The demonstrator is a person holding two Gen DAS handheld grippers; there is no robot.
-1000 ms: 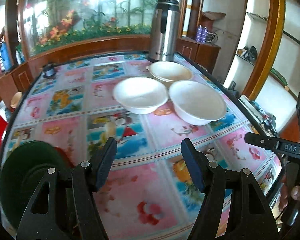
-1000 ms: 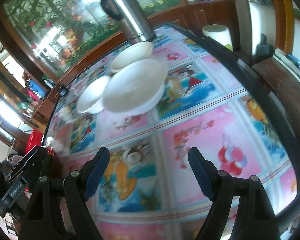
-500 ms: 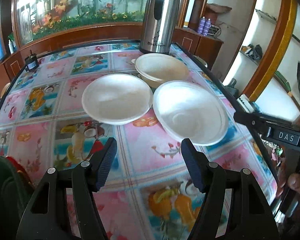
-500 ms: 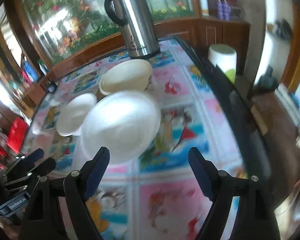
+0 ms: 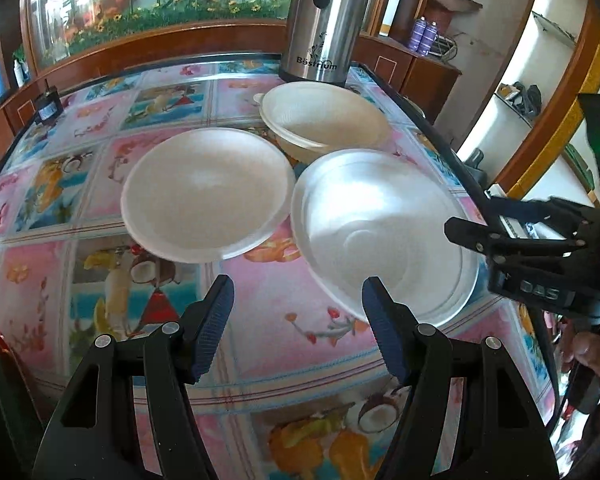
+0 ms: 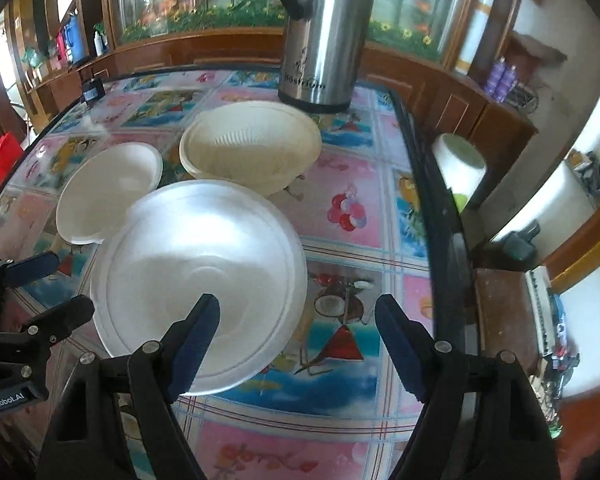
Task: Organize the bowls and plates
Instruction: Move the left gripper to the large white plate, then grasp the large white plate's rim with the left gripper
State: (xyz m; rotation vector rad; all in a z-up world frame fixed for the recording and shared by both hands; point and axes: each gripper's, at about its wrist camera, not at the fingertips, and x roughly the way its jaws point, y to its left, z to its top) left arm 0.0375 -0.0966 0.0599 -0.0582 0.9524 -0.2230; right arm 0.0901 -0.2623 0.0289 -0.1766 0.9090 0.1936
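Both grippers have come in over the table since a second ago, so the three dishes now loom large in both views, and the right gripper [image 6: 296, 344] has rolled level while its jaws have just been closing part-way, though nothing is pinched between them.

Nearest is the large white bowl [image 6: 200, 280], standing near the table's right edge; the right gripper's left finger [image 6: 196, 336] hangs over its near rim, the other finger beyond the rim over the tablecloth, the jaws parted and not pressing on it. Touching or just beside it on the left sits a shallower white plate [image 5: 206, 192], more toward the table's middle. Behind both, near the far right corner, stands a cream ribbed bowl [image 6: 252, 148]. The left gripper [image 5: 296, 324] hovers with jaws apart and empty above the cloth, in front of the gap between plate and large bowl.

At the far edge a steel thermos jug [image 5: 326, 20] carries the word "Bestrium" or something close to it. The table [image 5: 300, 336] is covered in a glossy cloth printed with fruit squares. The right gripper's body reads "DAS" in the left view; the left one's reads "GenRobot.AI" in the right view.
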